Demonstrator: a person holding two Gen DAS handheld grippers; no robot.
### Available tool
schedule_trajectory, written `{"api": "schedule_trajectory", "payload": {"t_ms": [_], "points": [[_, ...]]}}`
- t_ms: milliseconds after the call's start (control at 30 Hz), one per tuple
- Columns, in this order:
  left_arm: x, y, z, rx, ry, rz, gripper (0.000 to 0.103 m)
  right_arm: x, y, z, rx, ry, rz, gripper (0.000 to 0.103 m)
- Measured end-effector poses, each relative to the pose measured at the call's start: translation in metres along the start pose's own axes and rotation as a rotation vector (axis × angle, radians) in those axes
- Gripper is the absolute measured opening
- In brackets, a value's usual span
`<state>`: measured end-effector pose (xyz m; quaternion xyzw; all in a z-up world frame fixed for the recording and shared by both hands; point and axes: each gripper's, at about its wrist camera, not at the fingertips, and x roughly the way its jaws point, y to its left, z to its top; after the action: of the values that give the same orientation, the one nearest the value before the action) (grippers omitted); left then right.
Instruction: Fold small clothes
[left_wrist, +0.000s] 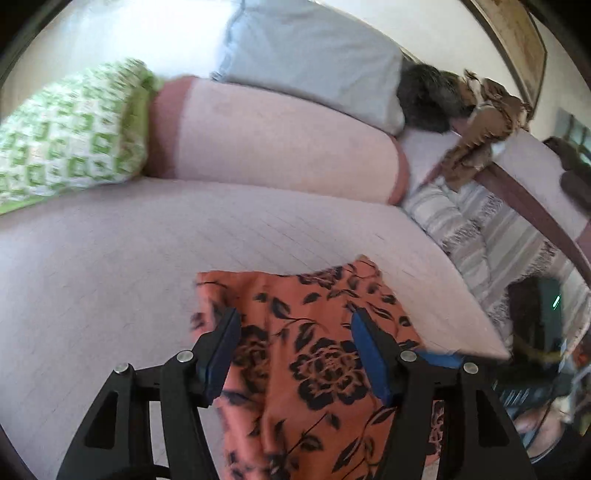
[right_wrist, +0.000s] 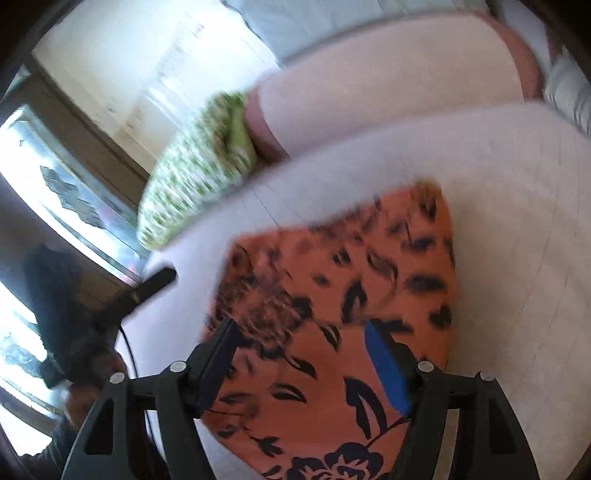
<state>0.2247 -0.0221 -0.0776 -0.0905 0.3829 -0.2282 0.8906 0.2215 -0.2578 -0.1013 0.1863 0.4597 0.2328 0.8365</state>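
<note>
Two hand-held grippers — left, right — both spread wide over the floral garment.

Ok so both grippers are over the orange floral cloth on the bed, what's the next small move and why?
Probably lower both grippers and close them on the cloth's near edge. The left gripper and right gripper are both open above the cloth, gripping nothing, and the cloth lies fairly flat on the bedspread, so a grasp likely has to come before any fold.
</note>
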Motion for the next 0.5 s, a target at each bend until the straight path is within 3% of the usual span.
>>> {"api": "schedule_trajectory", "payload": {"t_ms": [100,167,233,300,367,433,500], "points": [[0.026,0.011,0.000,-0.025,0.062,-0.049,0.063,0.008,-0.002,-0.020,0.007,0.030,0.014,0.074],[0.041,0.028,-0.016,-0.070,0.128,0.018,0.063,0.010,-0.001,-0.027,-0.015,0.021,0.010,0.074],[0.057,0.057,-0.027,-0.175,0.170,0.025,0.041,0.010,0.000,-0.028,-0.009,0.023,0.020,0.074],[0.048,0.057,-0.027,-0.170,0.144,0.026,0.041,0.010,-0.006,-0.024,0.000,0.030,0.033,0.075],[0.034,0.044,-0.020,-0.138,0.133,0.033,0.054,0.012,-0.007,-0.026,-0.013,0.034,0.031,0.076],[0.013,0.028,-0.017,-0.091,0.083,0.047,0.075,0.017,-0.003,-0.023,-0.018,0.032,0.017,0.076],[-0.009,0.010,-0.019,-0.034,0.041,0.087,0.083,0.009,0.001,-0.023,-0.001,0.021,0.000,0.076]]}}
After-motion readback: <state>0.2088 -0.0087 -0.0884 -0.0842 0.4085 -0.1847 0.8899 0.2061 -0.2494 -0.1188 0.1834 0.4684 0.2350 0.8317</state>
